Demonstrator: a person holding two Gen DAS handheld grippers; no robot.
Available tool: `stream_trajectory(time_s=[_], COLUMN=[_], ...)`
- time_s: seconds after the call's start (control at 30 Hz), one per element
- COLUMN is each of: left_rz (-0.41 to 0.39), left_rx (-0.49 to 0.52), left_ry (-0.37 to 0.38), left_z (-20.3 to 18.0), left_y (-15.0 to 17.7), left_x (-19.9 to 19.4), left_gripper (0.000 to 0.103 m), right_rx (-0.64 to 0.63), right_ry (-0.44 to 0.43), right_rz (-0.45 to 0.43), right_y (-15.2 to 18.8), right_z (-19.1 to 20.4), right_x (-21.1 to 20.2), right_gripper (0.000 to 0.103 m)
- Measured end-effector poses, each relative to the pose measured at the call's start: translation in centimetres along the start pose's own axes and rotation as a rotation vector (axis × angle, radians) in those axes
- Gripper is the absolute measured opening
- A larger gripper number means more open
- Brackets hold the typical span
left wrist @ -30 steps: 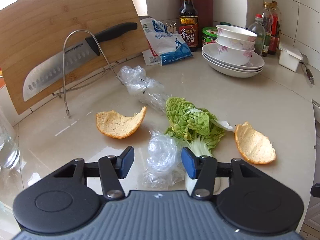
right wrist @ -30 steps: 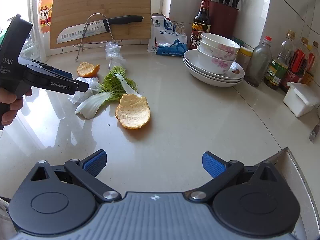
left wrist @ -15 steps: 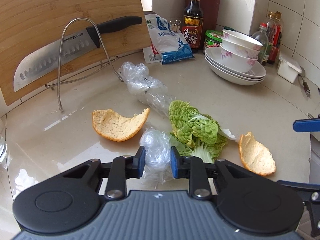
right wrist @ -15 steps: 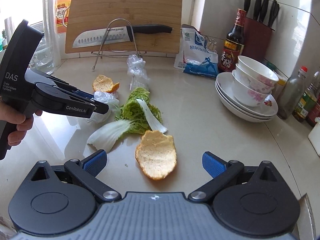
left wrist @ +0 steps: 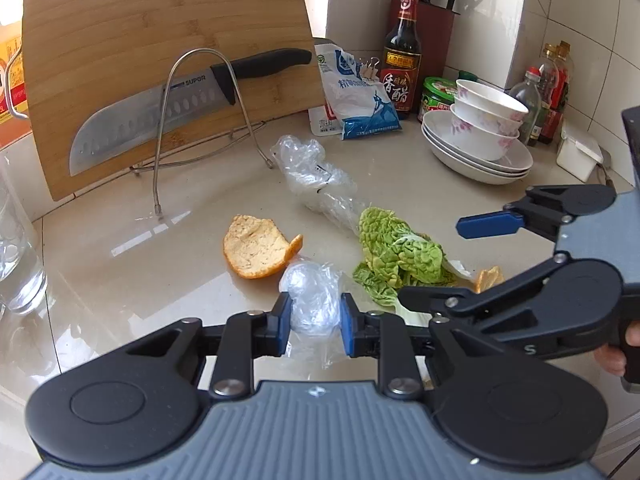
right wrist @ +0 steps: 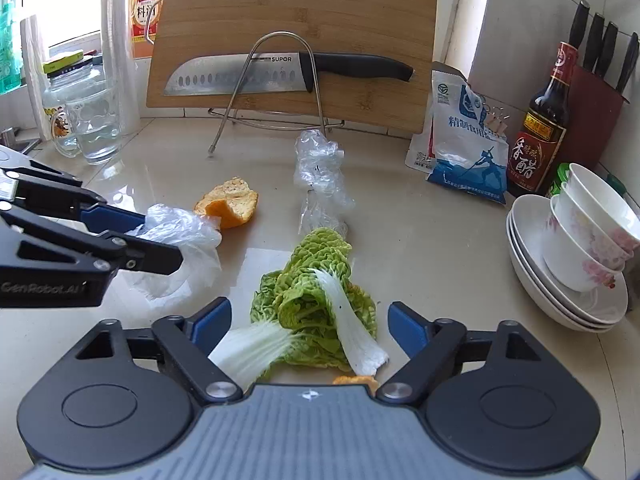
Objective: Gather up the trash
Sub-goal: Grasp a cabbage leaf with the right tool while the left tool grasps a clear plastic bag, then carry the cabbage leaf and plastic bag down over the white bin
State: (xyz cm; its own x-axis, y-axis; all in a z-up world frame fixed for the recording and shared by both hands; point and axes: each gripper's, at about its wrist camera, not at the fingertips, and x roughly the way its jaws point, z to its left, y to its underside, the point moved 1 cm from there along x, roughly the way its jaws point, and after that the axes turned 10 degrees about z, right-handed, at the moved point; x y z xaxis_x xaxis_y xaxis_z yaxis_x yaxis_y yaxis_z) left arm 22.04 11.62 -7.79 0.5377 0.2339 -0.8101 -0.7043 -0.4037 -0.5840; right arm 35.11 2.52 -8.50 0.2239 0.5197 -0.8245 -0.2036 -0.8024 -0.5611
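Note:
My left gripper is shut on a crumpled wad of clear plastic wrap, held just above the counter; the right wrist view shows the wad hanging from it. My right gripper hovers over the green cabbage leaves with its jaws closing. The leaves lie between the pads, which are clear of them. One orange peel lies to the left of the cabbage. A second peel peeks out under the right gripper. A longer clear plastic bag lies behind the cabbage.
A bamboo cutting board with a large knife leans on a wire rack at the back. Stacked bowls and plates stand at the right, with a vinegar bottle and a salt bag behind. A water glass stands at the left.
The left jaws closed on the plastic wad and lifted it a little. The right gripper swept left past the near orange peel to the cabbage, and its jaws have narrowed.

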Motion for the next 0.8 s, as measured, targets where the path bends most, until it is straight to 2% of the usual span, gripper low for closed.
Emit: stream_trajectory(time_s=[0.1,0.17,0.37,0.5,0.67,0.8], left_rz=[0.003,0.004,0.008,0.011,0.014,0.016], left_rx=[-0.005,-0.003,0.001,0.007,0.033,0.056], left_ry=[0.002,0.003,0.007,0.012,0.018,0.023], left_z=[0.1,0.1,0.0,-0.1,-0.1,-0.2], left_y=[0.0,0.0,-0.2,-0.2,-0.4,-0.5], left_x=[0.1,0.1,0.3,0.3,0.2,0.0], left_gripper=[0.023,0.023,0.023,0.023,0.023,0.023], right_rx=[-0.009,-0.013,-0.027,-0.031,-0.042,-0.053], right_ry=[-0.001,0.001,0.02,0.024,0.025,0.027], right_rz=[0.01,0.021,0.044,0.047,0.045,0.042], right_y=[-0.6,-0.9,-1.2,-1.1,-1.2,-1.3], right_z=[0.1,0.2,0.1,0.0,0.0,0.1], right_x=[1.0,1.4,2.1,2.1,1.7,1.3], right_gripper=[0.077,0.068,0.054,0.048,0.032,0.028])
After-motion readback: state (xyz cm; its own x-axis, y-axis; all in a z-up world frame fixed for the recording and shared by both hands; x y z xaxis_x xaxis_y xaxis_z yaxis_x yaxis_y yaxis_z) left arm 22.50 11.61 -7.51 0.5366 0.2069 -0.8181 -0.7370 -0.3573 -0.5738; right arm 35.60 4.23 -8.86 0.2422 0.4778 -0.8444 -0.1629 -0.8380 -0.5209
